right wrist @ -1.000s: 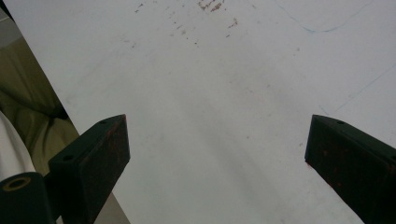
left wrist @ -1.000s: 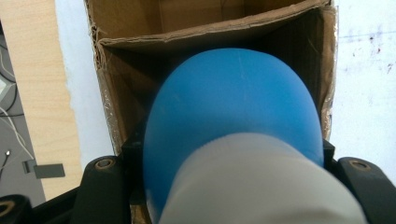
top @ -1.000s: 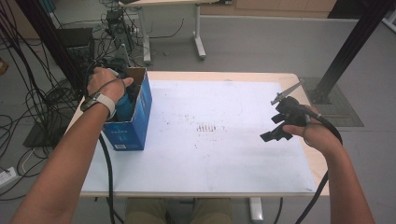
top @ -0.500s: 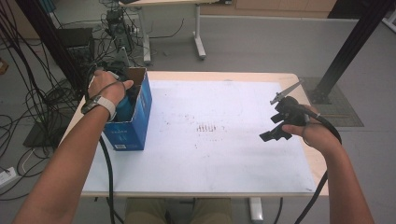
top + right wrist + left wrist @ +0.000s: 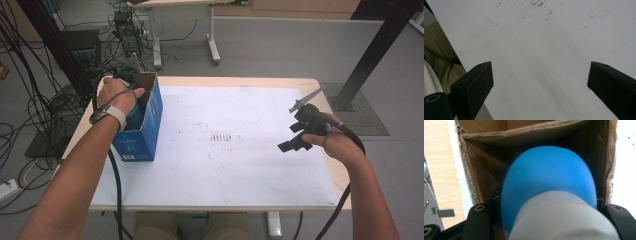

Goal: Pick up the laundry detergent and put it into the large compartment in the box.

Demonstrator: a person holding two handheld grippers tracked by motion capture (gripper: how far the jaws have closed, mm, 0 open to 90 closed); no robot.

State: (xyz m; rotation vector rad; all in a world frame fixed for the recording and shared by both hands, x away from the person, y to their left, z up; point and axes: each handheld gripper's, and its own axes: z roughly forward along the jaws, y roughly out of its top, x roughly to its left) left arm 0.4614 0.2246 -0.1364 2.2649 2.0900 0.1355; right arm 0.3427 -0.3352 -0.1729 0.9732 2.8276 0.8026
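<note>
Change since earlier: almost nothing; your left hand (image 5: 114,95) stays at the top of the box, and your right hand (image 5: 334,142) has kept its place near the right edge of the counter.
Left claw (image 5: 549,220): pushed down into the open box (image 5: 145,125), so from above your hand and wrist hide it. In the left gripper view its two black jaws sit at either side of a blue and white bottle (image 5: 551,195), pinching it.
Bottle: inside the box, blue rounded part pointing away into the cardboard, white part nearest the camera. The bottom edge of the picture cuts the white part off, and you cannot tell whether it is a cap or a base.
Box: blue outside, brown cardboard inside, flaps open, standing at the left end of the counter (image 5: 240,165). How deep it goes is lost in shadow behind the bottle.
Right claw (image 5: 295,137): held above the counter's right side, jaws spread wide with bare white surface between them in the right gripper view; it holds nothing.
Counter surface: white sheet with small reddish-brown specks near the middle and faint blue pen lines.
Hard to make out: your lap shows only as a tan patch past the near edge.
</note>
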